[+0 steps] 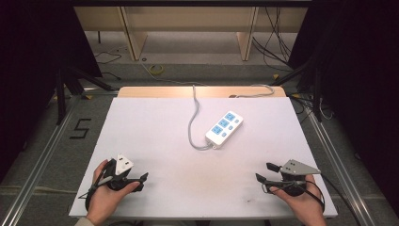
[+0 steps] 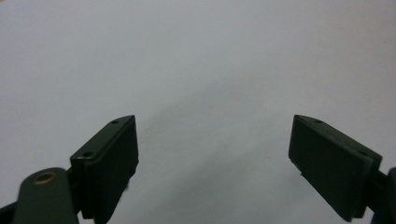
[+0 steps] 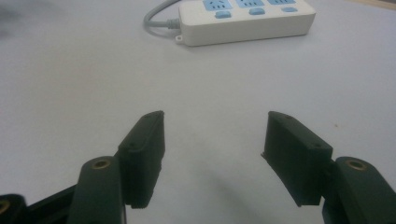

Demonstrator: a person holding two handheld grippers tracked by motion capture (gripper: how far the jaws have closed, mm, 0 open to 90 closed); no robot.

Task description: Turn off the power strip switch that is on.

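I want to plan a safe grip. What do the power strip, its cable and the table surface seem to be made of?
The power strip looks like hard, smooth white plastic with blue socket faces; its rounded edges look moulded. Its cable seems to be flexible grey rubber or vinyl, since it bends in soft curves. The table has a matte white surface, perhaps laminate or a sheet; I cannot tell which.

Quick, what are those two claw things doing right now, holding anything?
Left gripper: open, nothing between its fingers, just bare table.
Right gripper: open, empty, pointing toward the power strip but well short of it.
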